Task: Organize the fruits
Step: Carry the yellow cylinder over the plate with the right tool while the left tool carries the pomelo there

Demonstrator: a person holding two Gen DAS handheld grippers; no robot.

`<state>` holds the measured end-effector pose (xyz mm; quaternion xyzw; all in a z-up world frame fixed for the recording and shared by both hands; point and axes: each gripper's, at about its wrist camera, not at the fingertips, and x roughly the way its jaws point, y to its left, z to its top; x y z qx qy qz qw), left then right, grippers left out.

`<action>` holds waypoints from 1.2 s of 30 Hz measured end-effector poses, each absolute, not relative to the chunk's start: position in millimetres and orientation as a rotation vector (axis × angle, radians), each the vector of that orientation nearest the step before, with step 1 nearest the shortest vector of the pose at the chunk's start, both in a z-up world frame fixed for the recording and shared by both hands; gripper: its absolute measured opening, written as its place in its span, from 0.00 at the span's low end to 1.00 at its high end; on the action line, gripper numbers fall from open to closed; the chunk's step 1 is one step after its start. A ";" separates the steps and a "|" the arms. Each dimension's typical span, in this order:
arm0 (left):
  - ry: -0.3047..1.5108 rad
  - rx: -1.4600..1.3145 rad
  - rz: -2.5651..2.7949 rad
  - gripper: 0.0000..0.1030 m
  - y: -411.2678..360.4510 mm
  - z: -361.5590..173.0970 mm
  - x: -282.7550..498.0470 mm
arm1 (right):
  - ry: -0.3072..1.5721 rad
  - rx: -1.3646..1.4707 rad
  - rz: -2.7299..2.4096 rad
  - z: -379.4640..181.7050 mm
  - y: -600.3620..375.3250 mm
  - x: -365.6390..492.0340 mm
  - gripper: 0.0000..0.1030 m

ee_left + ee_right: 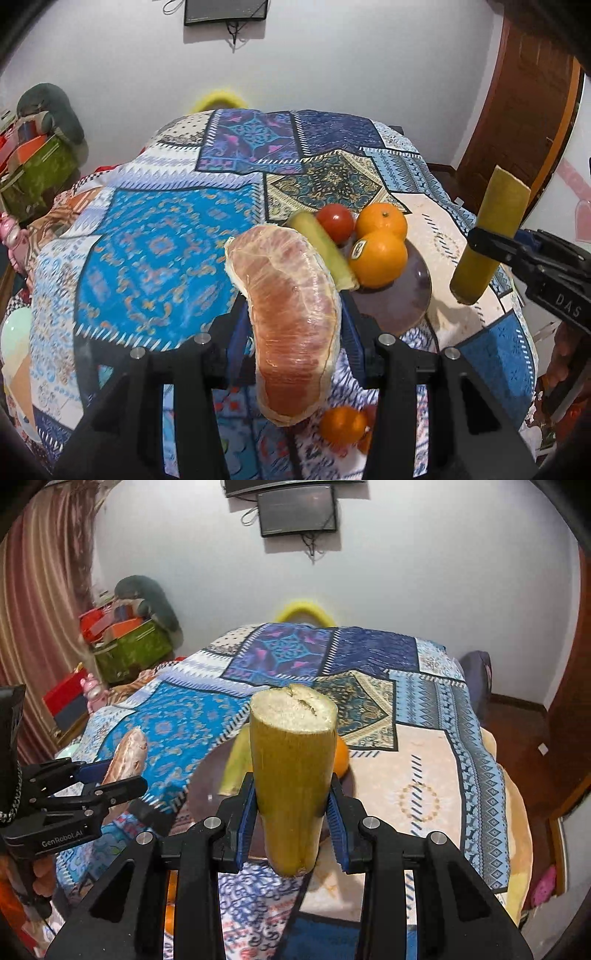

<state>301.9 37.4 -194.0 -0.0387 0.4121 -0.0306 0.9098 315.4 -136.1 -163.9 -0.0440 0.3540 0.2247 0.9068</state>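
My left gripper (295,328) is shut on a peeled pink pomelo segment (291,273), held above the patterned cloth. To its right lies a dark plate (413,299) with two oranges (380,258), a red tomato (335,221) and a yellow-green cane piece (325,251). My right gripper (291,812) is shut on a thick yellow-green cane piece (293,768), upright over the plate's (201,786) near edge. In the left wrist view that right gripper (491,245) hangs right of the plate. The left gripper (110,786) and its segment (127,753) show at the left of the right wrist view.
A patchwork cloth (166,251) covers the table. Small oranges (341,424) lie on it below my left gripper. A green box (133,653) with clutter stands at the back left, a wooden door (524,122) at the right, a screen (297,511) on the wall.
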 end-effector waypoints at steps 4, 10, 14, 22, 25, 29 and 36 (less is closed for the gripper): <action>0.860 -0.076 -0.072 0.44 29.4 -199.5 320.3 | 0.736 -0.084 0.459 -171.5 -143.3 323.2 0.31; 0.872 -0.070 -0.069 0.44 24.6 -212.5 348.5 | 0.752 -0.108 0.458 -186.0 -139.2 339.1 0.31; 0.882 -0.104 -0.060 0.44 30.2 -222.3 364.2 | 0.769 -0.125 0.463 -196.5 -134.1 351.7 0.31; 0.927 -0.131 -0.063 0.44 35.2 -241.8 381.5 | 0.791 -0.126 0.468 -210.9 -136.8 361.8 0.31; 0.940 -0.133 -0.066 0.45 33.6 -246.6 382.9 | 0.790 -0.140 0.475 -211.0 -135.1 362.7 0.31; 0.941 -0.143 -0.062 0.45 34.1 -247.5 383.9 | 0.785 -0.158 0.476 -212.0 -132.5 363.4 0.31; 0.959 -0.155 -0.061 0.45 36.2 -244.7 384.2 | 0.786 -0.143 0.483 -213.1 -131.9 364.2 0.32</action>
